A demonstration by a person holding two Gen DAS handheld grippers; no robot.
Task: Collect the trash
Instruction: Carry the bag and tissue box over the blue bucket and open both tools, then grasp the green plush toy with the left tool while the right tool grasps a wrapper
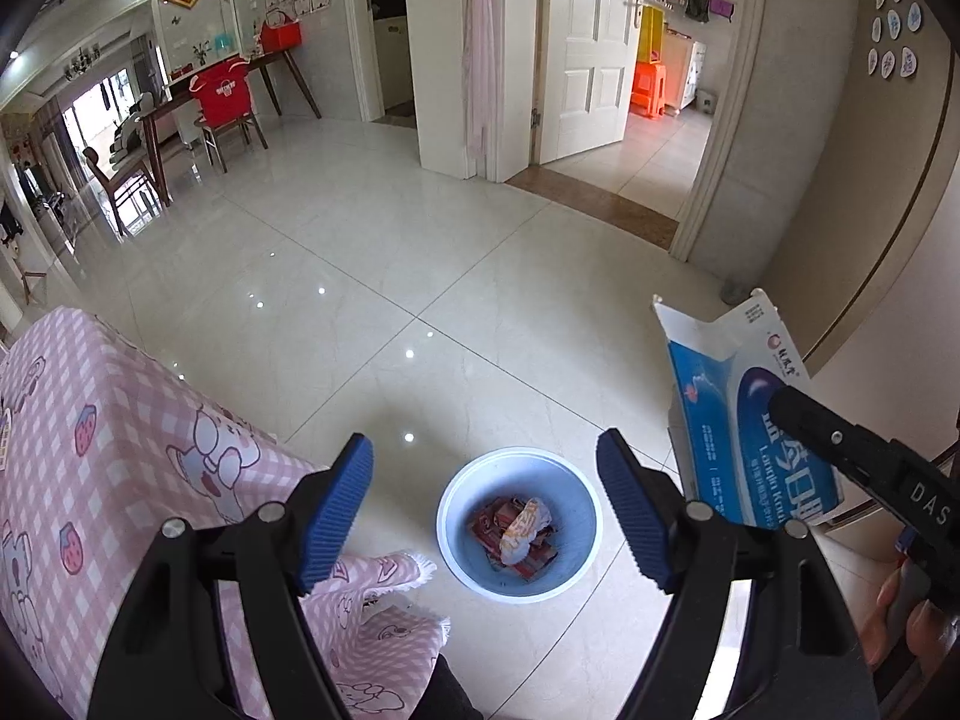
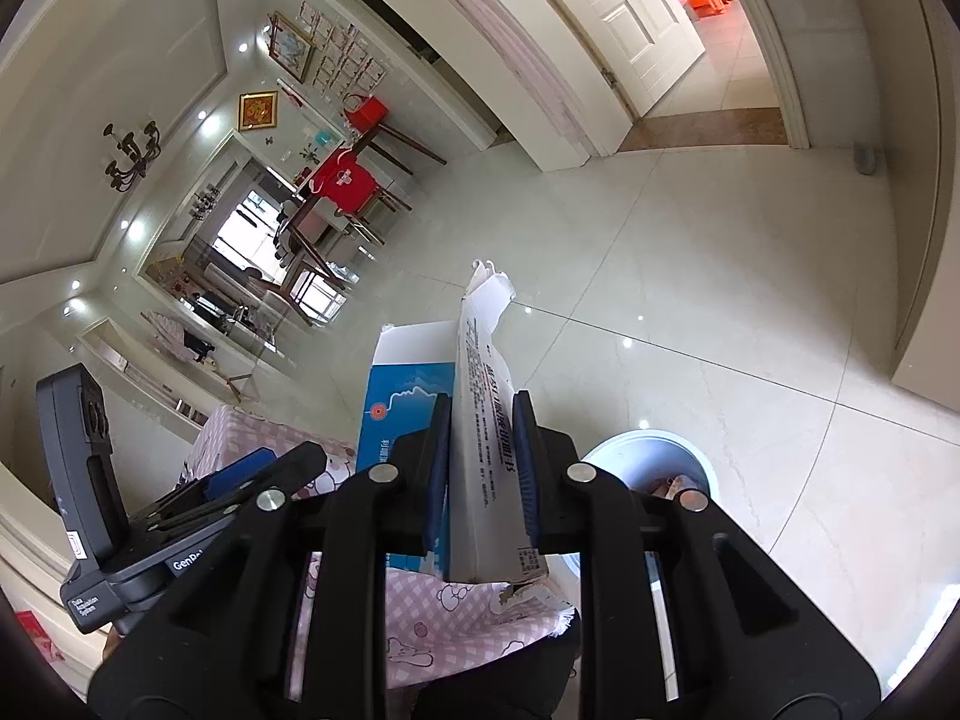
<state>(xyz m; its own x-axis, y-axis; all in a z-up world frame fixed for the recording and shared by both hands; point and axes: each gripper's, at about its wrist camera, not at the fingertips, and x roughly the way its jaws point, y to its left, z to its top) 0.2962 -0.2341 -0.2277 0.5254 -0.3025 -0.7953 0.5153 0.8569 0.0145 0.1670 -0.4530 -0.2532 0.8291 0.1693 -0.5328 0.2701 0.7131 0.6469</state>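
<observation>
A round pale-blue trash bin [image 1: 519, 525] stands on the tiled floor and holds red wrappers and a crumpled white-and-orange packet [image 1: 523, 527]. My left gripper [image 1: 485, 507] hangs open straight above it, blue pads wide apart with nothing between them. A flattened blue-and-white cardboard box [image 2: 483, 420] is clamped between the pads of my right gripper [image 2: 482, 468]. In the left wrist view the same box [image 1: 738, 414] sticks up at the right, above and right of the bin. The bin [image 2: 651, 462] shows partly behind the right gripper's finger.
A table under a pink checked cloth [image 1: 120, 450] sits left of the bin, its fringe hanging close to the rim. A person's fingers [image 1: 900, 618] hold the right gripper's handle. A wall corner [image 1: 750, 150] and an open doorway [image 1: 654, 120] lie beyond.
</observation>
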